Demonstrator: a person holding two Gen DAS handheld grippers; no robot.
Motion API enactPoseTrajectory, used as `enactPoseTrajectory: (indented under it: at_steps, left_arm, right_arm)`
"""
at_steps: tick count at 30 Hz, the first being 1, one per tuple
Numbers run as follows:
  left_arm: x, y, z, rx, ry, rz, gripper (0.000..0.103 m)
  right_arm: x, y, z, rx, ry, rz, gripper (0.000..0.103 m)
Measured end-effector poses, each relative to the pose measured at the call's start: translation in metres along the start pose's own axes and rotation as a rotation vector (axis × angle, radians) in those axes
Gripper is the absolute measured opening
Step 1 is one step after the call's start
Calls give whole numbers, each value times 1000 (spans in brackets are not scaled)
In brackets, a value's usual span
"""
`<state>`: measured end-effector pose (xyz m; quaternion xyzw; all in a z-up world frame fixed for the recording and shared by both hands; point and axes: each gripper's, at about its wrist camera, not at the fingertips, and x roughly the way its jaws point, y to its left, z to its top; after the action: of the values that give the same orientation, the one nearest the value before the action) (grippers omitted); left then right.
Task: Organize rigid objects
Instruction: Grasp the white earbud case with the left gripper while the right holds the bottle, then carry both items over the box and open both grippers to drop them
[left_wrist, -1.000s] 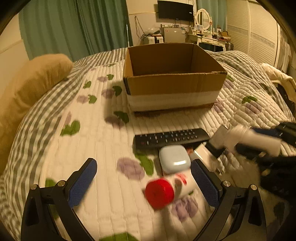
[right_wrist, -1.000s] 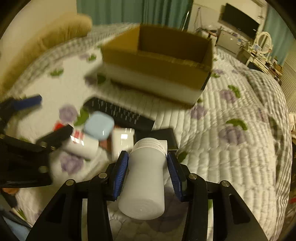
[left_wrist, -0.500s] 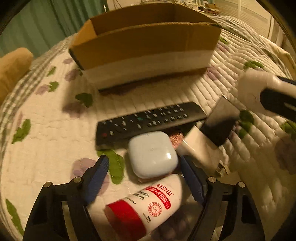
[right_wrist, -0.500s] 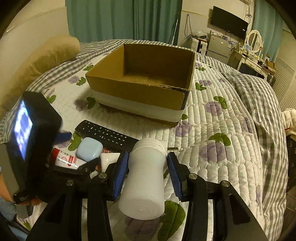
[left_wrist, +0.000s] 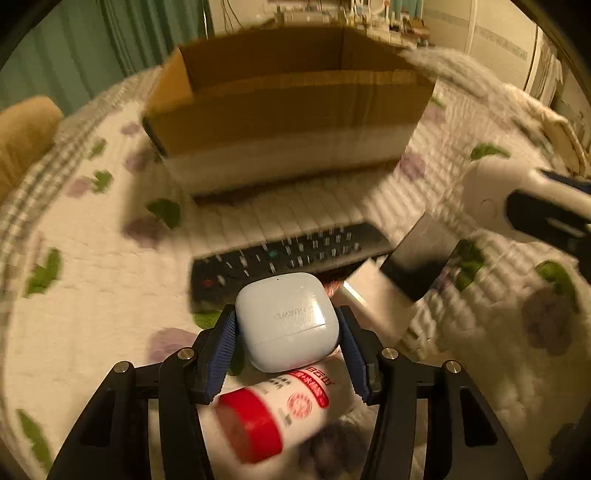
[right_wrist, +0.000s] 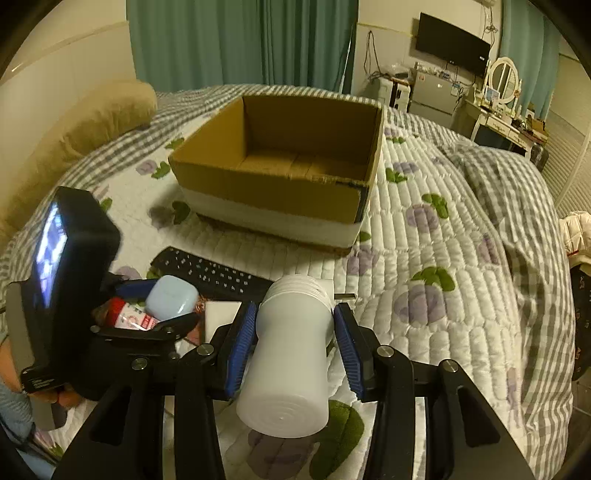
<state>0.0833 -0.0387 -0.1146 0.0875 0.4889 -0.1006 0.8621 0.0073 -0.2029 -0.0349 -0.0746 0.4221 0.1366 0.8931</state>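
My left gripper (left_wrist: 286, 325) is shut on a pale blue earbud case (left_wrist: 286, 321), just above a white bottle with a red cap (left_wrist: 280, 410) lying on the quilt. My right gripper (right_wrist: 293, 332) is shut on a white plastic bottle (right_wrist: 290, 350) and holds it above the bed; that bottle also shows at the right of the left wrist view (left_wrist: 491, 195). An open cardboard box (right_wrist: 280, 166) stands ahead on the bed, its inside bare. A black remote (left_wrist: 291, 254) lies between the box and the case. The left gripper also shows in the right wrist view (right_wrist: 162, 302).
A white block (left_wrist: 380, 302) and a dark flat item (left_wrist: 421, 258) lie right of the remote. A tan pillow (right_wrist: 92, 125) sits at the far left. The quilted bed (right_wrist: 461, 258) stretches to the right. Furniture and a TV (right_wrist: 452, 44) stand beyond.
My left gripper moved forward and closed on the earbud case, which now sits between its pads. My right gripper keeps its hold on the white bottle and has risen slightly.
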Motion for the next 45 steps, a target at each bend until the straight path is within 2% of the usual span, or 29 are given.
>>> enactPoseTrajectory:
  at_steps: [4,12,15,18,20,23,28,32,35,37,38,39,40,45]
  left_arm:
    - [-36,7,23,-11,-88,-6,55]
    - [-88,25,105,-24,-259,-11,55]
    - [-84,33,143,-28,-281,1,55]
    - [-69,39,169,-47,-263,-4,55]
    - [-53,42,190,-56,-263,24,55]
    - [-17,48,215,-66,-202,23,55]
    - [35,52,219,-84,-139,22,55]
    - [63,56,214,-98,-98,13,55]
    - [67,55,213,-86,-106,8,55]
    - [67,55,216,-93,-109,-7,59]
    - [65,55,217,-95,-114,-17,63]
    - [62,54,217,-92,-129,-17,73]
    - [59,54,218,-87,-142,-9,79]
    - [41,51,216,-51,-179,23,79]
  right_arm:
    - [-16,-1,22,-14,-51,-8,43]
    - [-47,-5,113,-52,-217,-42,43]
    - [-48,-11,144,-33,-242,-43,43]
    - [-44,-18,172,-28,-262,-57,43]
    - [-35,-23,188,-35,-272,-75,43]
    - [-9,-33,206,-24,-265,-105,43]
    - [53,-48,211,15,-192,-90,43]
    - [84,-52,203,25,-153,-83,43]
    - [95,-58,198,34,-144,-75,43]
    - [100,-61,199,36,-144,-66,43]
    - [101,-61,201,36,-146,-64,43]
    - [101,-59,201,35,-149,-62,43]
    - [102,-60,205,34,-155,-60,43]
    - [99,-64,212,48,-184,-63,44]
